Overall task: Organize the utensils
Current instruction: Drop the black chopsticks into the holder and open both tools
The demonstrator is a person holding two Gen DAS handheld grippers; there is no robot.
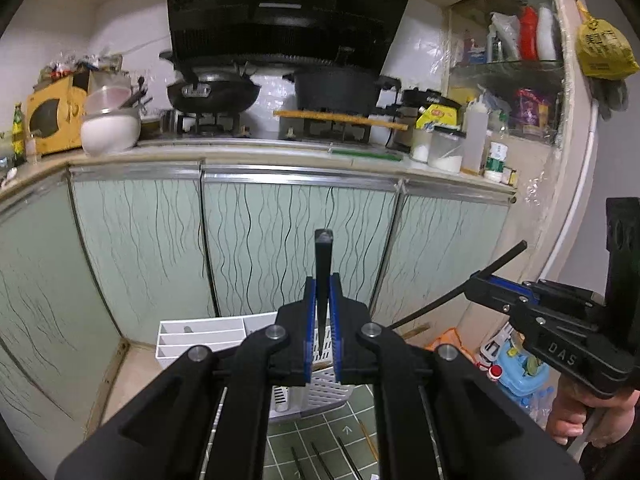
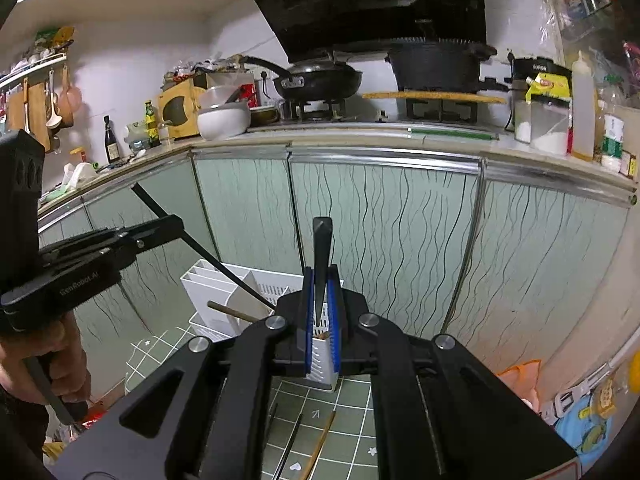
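Cabinet doors (image 1: pixel 256 232) are pale green with wavy black lines, and the mat (image 2: pixel 352 408) at 6 o'clock is dark green with a white grid. White utensil caddy (image 1: pixel 200 336), black chopstick (image 1: pixel 323 264) between blue pads (image 1: pixel 309 320)

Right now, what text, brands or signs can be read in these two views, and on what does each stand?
"DAS": on the right claw's body.
"GenRobot.AI": on the left claw's body.
"SUPOR", small, likely: on the black cooker on the counter.
Yellow bag: large characters, unreadable.
Bottle and jar labels: too small or blurred.
Green mat: white arrow, heart, flower marks.
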